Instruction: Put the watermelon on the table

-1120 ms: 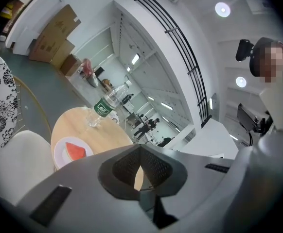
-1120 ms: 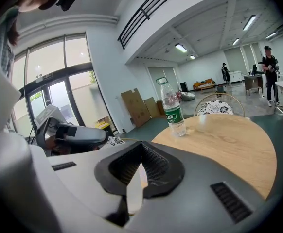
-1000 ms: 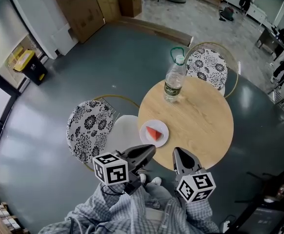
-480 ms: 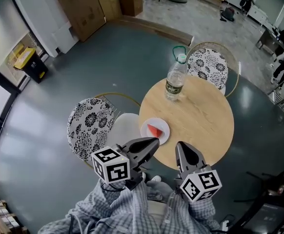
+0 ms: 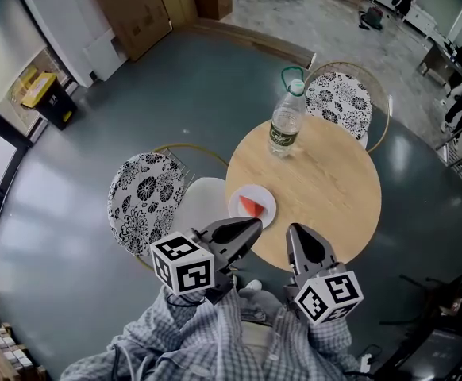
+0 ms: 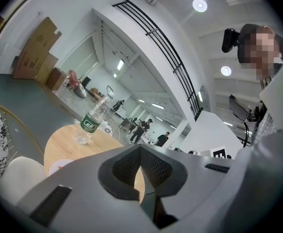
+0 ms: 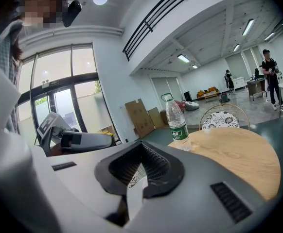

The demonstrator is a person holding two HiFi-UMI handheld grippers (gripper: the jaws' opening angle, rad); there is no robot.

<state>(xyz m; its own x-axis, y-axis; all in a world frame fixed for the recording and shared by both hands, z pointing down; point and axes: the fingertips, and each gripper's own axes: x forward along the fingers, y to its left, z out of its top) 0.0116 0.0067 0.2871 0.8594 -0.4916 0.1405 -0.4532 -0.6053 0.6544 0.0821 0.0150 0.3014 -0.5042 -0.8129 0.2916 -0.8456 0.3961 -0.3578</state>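
A red watermelon slice (image 5: 251,206) lies on a small white plate (image 5: 266,198) at the near left edge of the round wooden table (image 5: 326,189). My left gripper (image 5: 255,225) hangs just short of the plate, jaws shut and empty. My right gripper (image 5: 293,230) is beside it over the table's near edge, also shut with nothing in it. In the left gripper view the shut jaws (image 6: 140,147) cover most of the plate (image 6: 58,166). The right gripper view shows its closed jaws (image 7: 141,144) low before the table (image 7: 238,154).
A water bottle (image 5: 285,122) stands at the table's far side. A patterned chair (image 5: 142,205) with a white seat (image 5: 203,206) is left of the table, and another patterned chair (image 5: 339,101) is behind it. Cardboard boxes (image 5: 128,10) lean on the far wall.
Both grippers have risen a little and sit slightly closer to the table's edge. Their jaws stay shut. The slice and the plate have not moved.
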